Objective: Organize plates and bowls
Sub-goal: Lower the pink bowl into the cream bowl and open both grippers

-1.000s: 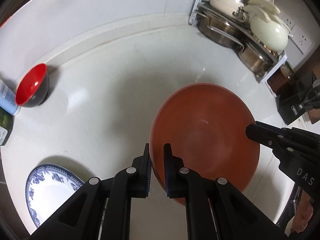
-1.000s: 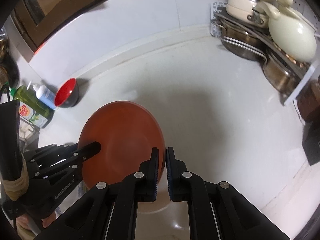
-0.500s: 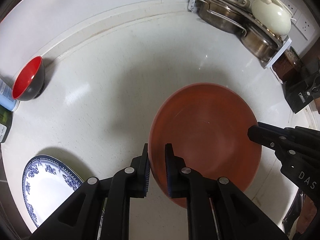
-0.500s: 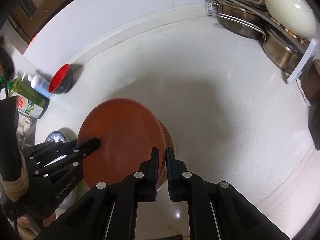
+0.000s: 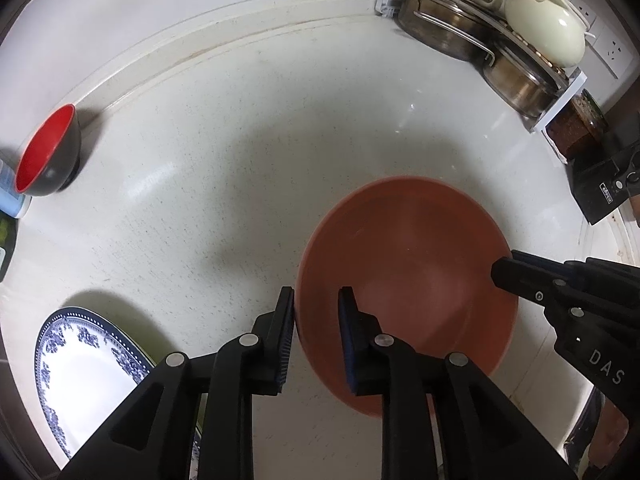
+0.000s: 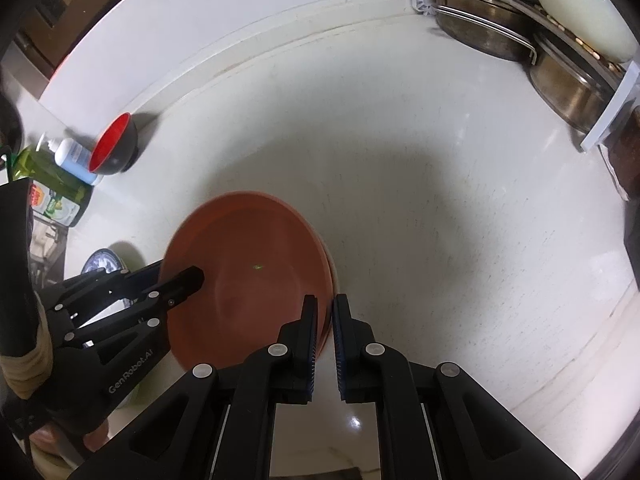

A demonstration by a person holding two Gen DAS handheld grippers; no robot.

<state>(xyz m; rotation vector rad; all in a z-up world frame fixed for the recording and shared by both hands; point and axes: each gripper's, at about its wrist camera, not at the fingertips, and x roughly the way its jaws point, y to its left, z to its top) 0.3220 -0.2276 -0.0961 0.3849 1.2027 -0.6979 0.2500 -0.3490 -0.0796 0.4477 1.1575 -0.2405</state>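
Observation:
A brown plate (image 5: 404,272) (image 6: 248,264) lies low over the white counter, on top of a second brown plate whose rim (image 6: 327,258) peeks out on its right side. My left gripper (image 5: 316,312) straddles the plate's left rim. Its jaws are opening and a gap shows beside the rim. My right gripper (image 6: 325,312) is shut on the opposite rim. Each gripper also shows in the other's view: the left (image 6: 196,276) and the right (image 5: 500,272). A red-and-black bowl (image 5: 44,152) (image 6: 112,144) stands by the wall. A blue-patterned white plate (image 5: 84,364) (image 6: 102,262) lies at the near left.
A rack of steel pots and cream lidded pots (image 5: 480,40) (image 6: 500,32) fills the far right corner. Soap and detergent bottles (image 6: 72,156) stand at the left edge beside the bowl. A black device (image 5: 604,184) sits at the right.
Both grippers have sunk toward the counter with the brown plate. The left jaws have spread apart off the rim; the right jaws stay pinched on it.

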